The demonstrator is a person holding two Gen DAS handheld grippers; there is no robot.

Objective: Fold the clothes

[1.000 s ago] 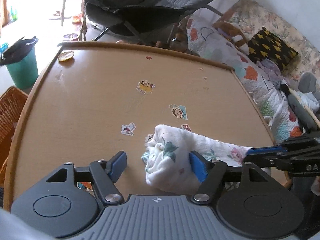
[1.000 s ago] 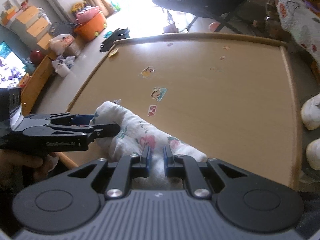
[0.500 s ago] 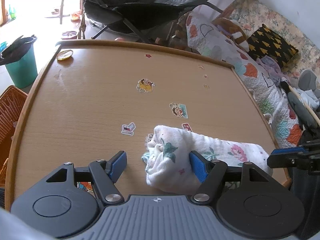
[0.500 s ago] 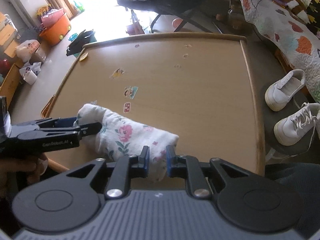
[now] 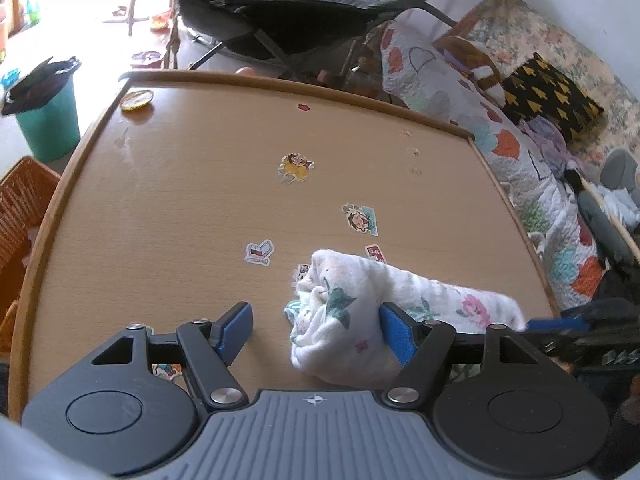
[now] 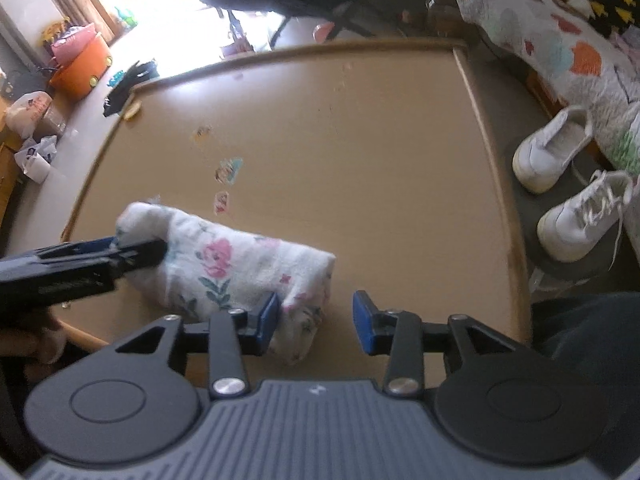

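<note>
Cloth bundle (image 6: 240, 268) released on bench (image 6: 360, 160)
Right tool (image 6: 314, 314) opening, gripping nothing; left tool (image 5: 316, 330) wide, holding nothing; the loose roll may spring apart

We see a wooden surface (image 5: 180, 200); beyond it a dark folding chair (image 5: 304, 12), bright daylight behind, a quilted sofa (image 5: 520, 152) at its right.
</note>
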